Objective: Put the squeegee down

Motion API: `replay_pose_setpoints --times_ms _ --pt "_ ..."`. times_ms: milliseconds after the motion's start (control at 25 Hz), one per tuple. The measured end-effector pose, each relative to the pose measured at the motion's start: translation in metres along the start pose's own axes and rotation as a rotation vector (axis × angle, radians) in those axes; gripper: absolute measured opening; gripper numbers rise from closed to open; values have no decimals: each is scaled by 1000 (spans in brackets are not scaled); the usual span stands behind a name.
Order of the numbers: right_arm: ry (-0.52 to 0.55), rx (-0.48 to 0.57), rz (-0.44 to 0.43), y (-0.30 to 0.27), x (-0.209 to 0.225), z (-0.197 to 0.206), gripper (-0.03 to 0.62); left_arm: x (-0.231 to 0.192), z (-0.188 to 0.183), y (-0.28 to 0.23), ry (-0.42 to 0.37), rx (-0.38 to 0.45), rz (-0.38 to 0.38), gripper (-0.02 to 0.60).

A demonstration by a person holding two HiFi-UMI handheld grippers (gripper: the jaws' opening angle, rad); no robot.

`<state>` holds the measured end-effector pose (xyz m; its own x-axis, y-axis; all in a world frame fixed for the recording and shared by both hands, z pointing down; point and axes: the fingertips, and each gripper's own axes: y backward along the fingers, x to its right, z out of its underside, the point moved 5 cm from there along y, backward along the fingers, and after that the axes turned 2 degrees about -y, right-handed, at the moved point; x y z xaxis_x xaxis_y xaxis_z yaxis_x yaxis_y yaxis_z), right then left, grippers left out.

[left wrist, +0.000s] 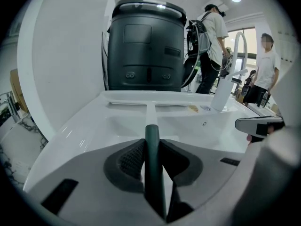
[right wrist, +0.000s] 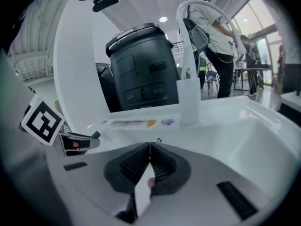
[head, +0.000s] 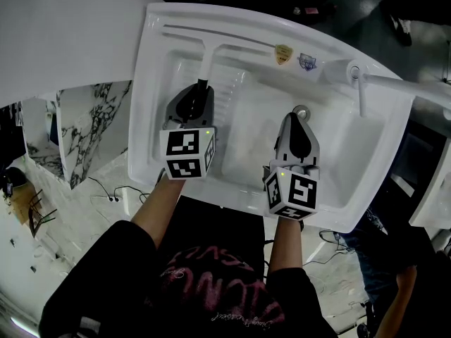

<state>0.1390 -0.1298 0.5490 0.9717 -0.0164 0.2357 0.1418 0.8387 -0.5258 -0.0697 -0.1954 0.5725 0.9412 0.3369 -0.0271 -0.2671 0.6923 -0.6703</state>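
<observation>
Over the sink [head: 149, 104], toward its left edge: left gripper [head: 201, 94], fingers [left wrist: 129, 159] clenched on the dark handle of the squeegee [head: 209, 58], handle running out past the fingertips. White blade stretched along the sink's far edge, near the far left corner. Further right, above the basin's middle: right gripper [head: 296, 122], fingers pressed together, holding nothing. By the far right corner, faucet [head: 354, 70].

The squeegee [head: 210, 55] rests at the back of the sink [head: 149, 97], left of the faucet [head: 352, 70], bin [left wrist: 146, 51] behind.
</observation>
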Motion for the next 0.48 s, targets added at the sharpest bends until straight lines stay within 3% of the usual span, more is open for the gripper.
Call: replay_pose_setpoints --times_ms 480 --pt "-6 -12 3 0 3 7 21 1 3 -4 -1 2 -6 95"
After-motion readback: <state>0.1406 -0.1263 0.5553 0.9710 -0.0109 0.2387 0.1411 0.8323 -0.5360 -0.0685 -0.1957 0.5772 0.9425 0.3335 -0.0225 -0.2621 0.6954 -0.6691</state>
